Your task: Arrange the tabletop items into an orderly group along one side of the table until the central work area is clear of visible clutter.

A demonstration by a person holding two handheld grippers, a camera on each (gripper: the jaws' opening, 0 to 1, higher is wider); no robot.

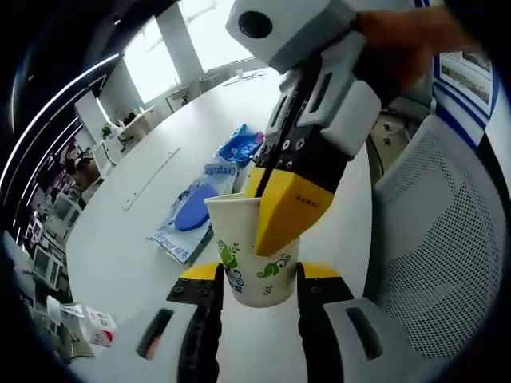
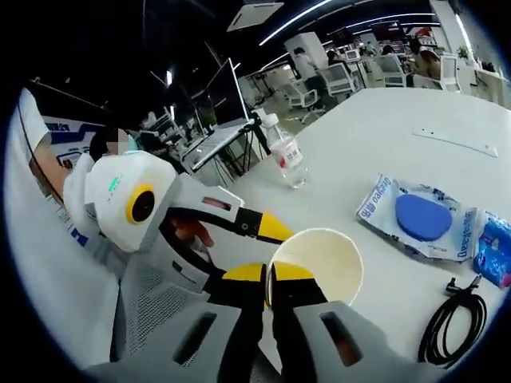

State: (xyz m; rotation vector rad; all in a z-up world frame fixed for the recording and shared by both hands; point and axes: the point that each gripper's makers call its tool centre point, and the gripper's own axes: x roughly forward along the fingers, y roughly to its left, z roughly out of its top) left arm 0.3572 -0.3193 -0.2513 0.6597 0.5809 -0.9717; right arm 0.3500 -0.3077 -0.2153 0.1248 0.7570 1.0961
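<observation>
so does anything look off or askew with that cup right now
Yes: the paper cup looks tilted, not upright on the table. The right gripper pinches its rim, one jaw inside and one outside, while the left gripper straddles its body. No spill or damage shows on it.

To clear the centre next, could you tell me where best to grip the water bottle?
Grip the water bottle across its body, just below the cap, coming in level from the side: it stands upright and apart from the packets, so its round sides are free.
</observation>
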